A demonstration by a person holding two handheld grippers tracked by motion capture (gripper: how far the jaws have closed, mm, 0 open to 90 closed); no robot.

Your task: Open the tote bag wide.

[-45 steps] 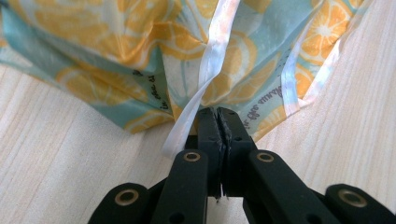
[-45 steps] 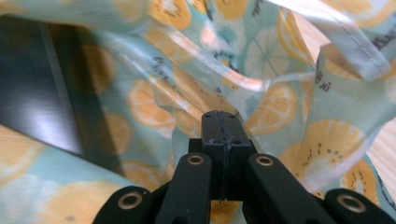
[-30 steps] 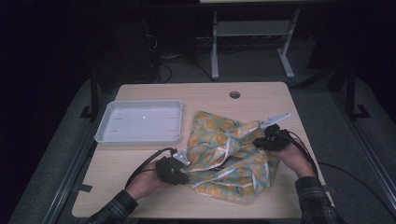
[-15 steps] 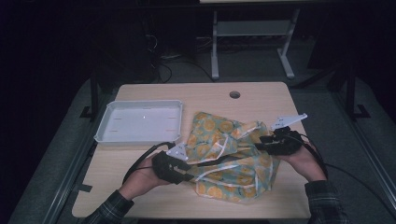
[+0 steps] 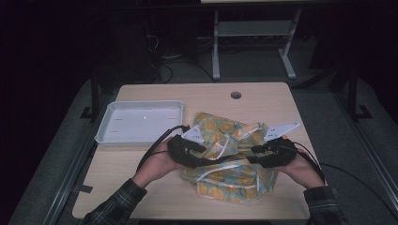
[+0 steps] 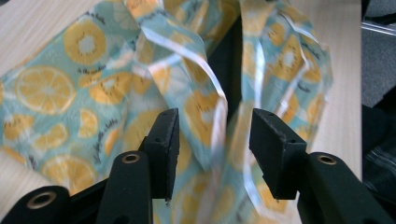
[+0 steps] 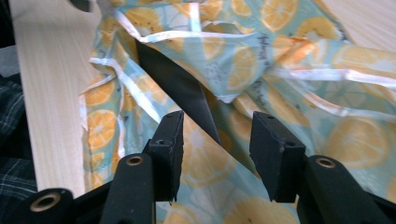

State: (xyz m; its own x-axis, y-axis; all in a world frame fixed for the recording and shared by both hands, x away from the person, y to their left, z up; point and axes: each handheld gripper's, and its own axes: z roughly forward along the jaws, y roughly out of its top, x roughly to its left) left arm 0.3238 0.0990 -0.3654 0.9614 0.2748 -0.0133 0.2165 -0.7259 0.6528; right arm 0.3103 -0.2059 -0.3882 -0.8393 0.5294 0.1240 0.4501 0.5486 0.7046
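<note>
A crumpled teal cloth [image 5: 225,159] printed with orange slices and edged in white tape lies on the right half of the wooden table [image 5: 141,187]. My left gripper [image 5: 202,157] reaches over its left side and my right gripper [image 5: 256,154] over its right side, with their jaws pointing at each other. In the left gripper view the left gripper [image 6: 215,116] has just been opening, and a blurred fold of cloth [image 6: 201,107] lies between the pads without being pressed. The right gripper [image 7: 217,116] has also just been opening above the cloth [image 7: 243,60], gripping nothing.
A shallow white tray [image 5: 141,123] stands at the table's left, just behind my left hand. A round cable hole [image 5: 236,95] sits near the far edge. A metal stand [image 5: 253,42] is on the floor beyond the table. Checked sleeves [image 5: 117,206] come in at the bottom.
Both grippers' jaws have opened and let go of the cloth. The left hand has lifted and moved away from the front edge, toward the tray. The cloth has settled into a looser heap.
</note>
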